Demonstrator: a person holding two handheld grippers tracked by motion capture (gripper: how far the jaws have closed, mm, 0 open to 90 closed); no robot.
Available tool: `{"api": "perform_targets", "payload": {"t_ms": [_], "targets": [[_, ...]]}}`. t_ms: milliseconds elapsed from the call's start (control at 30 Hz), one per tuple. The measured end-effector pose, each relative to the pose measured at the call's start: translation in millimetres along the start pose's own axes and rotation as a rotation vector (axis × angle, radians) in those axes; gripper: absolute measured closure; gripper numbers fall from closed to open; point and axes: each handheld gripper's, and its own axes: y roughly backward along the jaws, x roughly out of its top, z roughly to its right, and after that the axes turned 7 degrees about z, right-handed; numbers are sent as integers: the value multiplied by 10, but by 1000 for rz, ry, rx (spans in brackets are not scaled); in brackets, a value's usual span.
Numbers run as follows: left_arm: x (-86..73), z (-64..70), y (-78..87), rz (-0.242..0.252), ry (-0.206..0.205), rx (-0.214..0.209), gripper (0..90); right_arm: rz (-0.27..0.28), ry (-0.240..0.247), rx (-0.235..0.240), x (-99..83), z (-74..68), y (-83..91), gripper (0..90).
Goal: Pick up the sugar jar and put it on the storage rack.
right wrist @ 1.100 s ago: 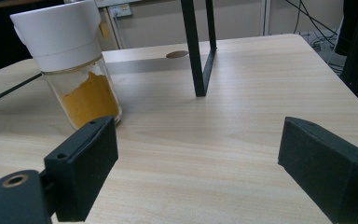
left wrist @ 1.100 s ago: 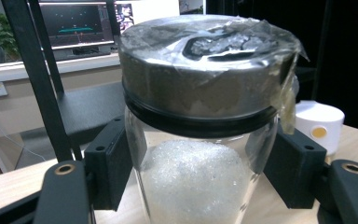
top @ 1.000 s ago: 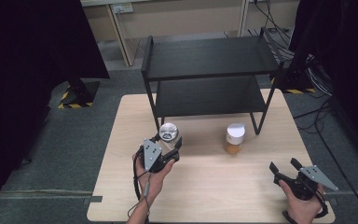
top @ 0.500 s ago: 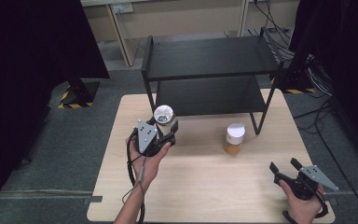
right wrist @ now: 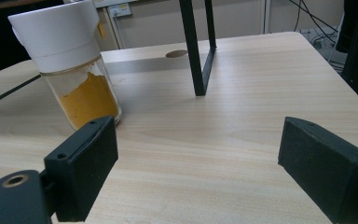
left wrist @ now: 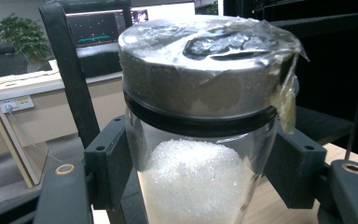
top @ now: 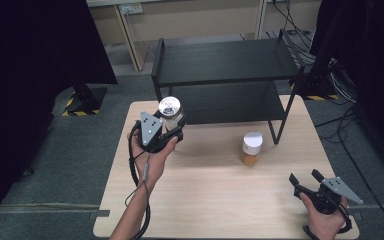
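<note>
left gripper fingers clamped on silver-lid jar of white grains, jar between them. right gripper fingers wide apart, holding nothing, orange-powder jar beyond its left finger.

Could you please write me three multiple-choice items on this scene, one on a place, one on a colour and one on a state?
1. Where does the white-lidded jar stand?
A. on the table, near the shelf's front right leg
B. on the top shelf
C. on the floor

2. What colour is the powder in that jar?
A. green
B. orange-yellow
C. blue

3. What is the state of the right gripper?
A. shut on the jar
B. shut on a cable
C. open, holding nothing

Answers: 1 A, it sits on the wood beside the leg of the black shelf; 2 B, the right gripper view shows it; 3 C, its jaws stand wide apart over bare wood.
</note>
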Motion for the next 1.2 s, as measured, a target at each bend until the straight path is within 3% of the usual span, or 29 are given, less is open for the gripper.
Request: {"api": "perform_targets", "payload": {"t_ms": [700, 1200], "targets": [[564, -137, -183, -17, 37, 1, 310, -1, -5, 2, 2, 9, -1, 120], [764, -173, -271, -22, 55, 4, 310, -2, -7, 3, 3, 13, -1, 120]]}}
